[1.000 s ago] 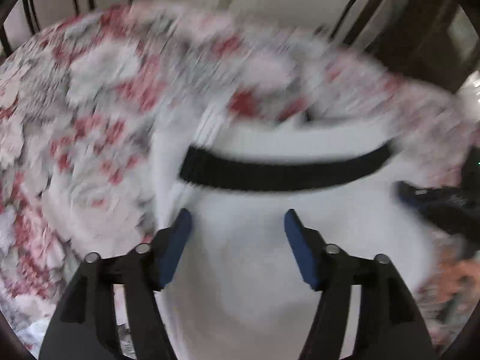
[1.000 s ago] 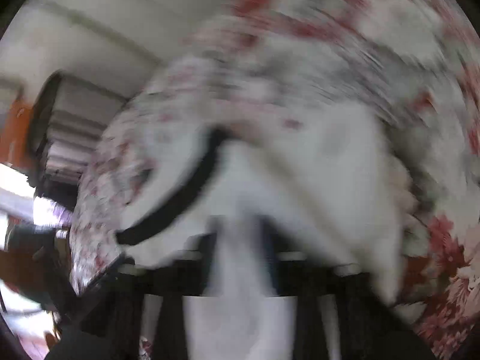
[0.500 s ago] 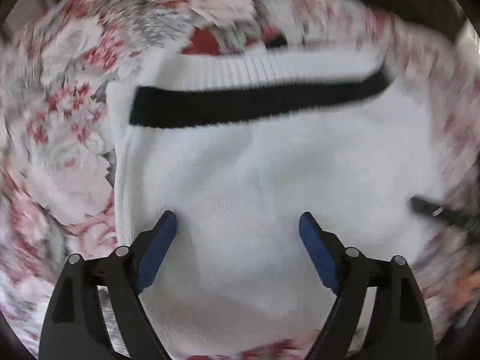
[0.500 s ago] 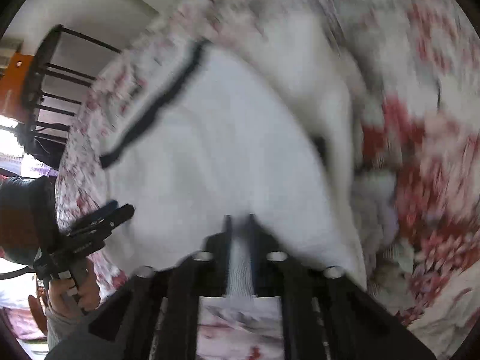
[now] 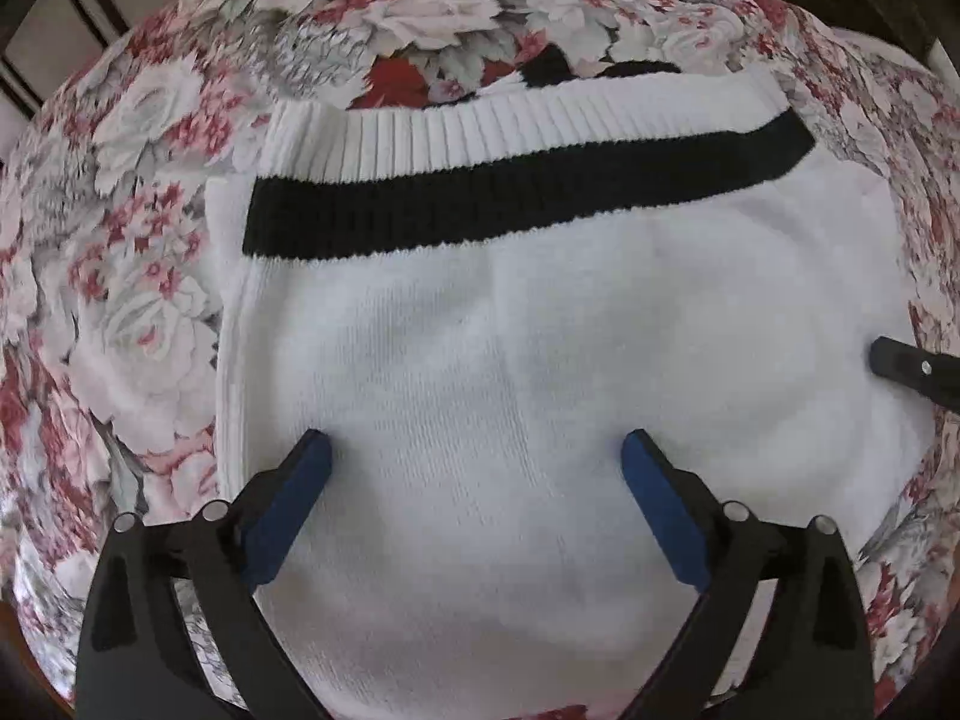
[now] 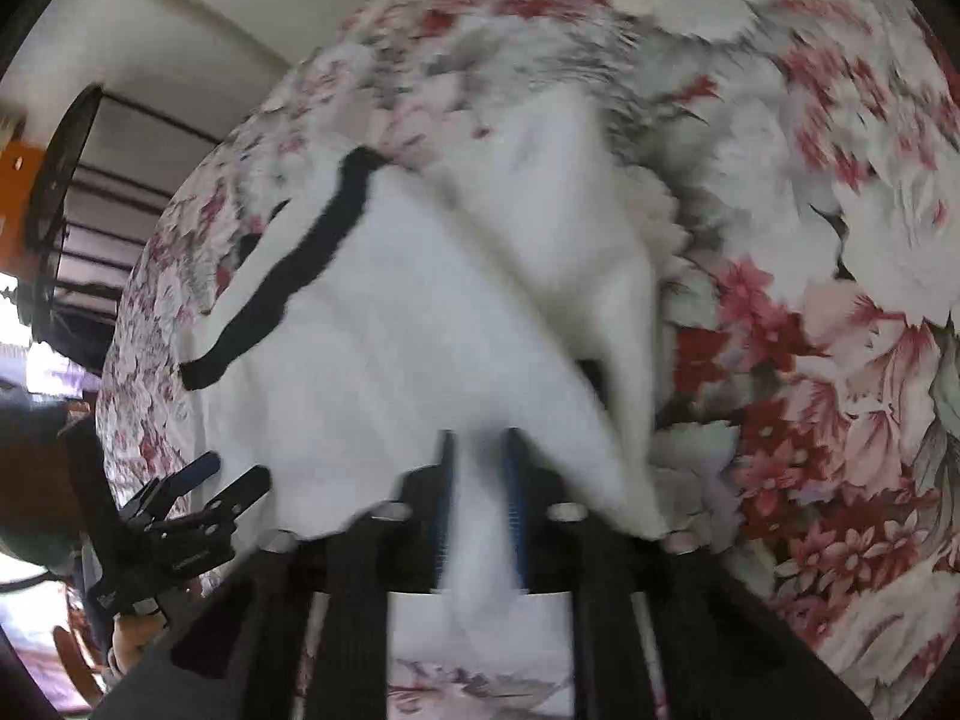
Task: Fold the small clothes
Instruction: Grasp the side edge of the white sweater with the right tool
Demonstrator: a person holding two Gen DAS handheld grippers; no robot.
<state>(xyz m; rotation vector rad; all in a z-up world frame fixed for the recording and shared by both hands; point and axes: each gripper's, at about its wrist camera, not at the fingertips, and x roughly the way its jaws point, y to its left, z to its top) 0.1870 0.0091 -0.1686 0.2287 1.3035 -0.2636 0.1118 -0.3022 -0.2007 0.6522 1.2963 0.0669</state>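
Observation:
A small white knitted garment [image 5: 570,360] with a black stripe [image 5: 528,192] below its ribbed hem lies on the floral tablecloth [image 5: 150,210]. My left gripper [image 5: 477,456] is open, its blue pads just above the white knit, holding nothing. It also shows in the right wrist view [image 6: 234,477]. My right gripper [image 6: 477,450] is shut on a pinched edge of the same garment [image 6: 420,330], with white cloth between the pads. A folded flap of the garment [image 6: 576,228] lies to the right there.
The floral cloth [image 6: 840,300] covers the whole table. Dark chair backs [image 5: 36,12] stand behind the table's far edge. The right gripper's black tip [image 5: 918,369] shows at the garment's right side. A dark metal rack [image 6: 72,228] stands beyond the table.
My left gripper has dropped closer to the garment and opened wider. My right gripper stays shut on the cloth and has pulled it flatter across the table.

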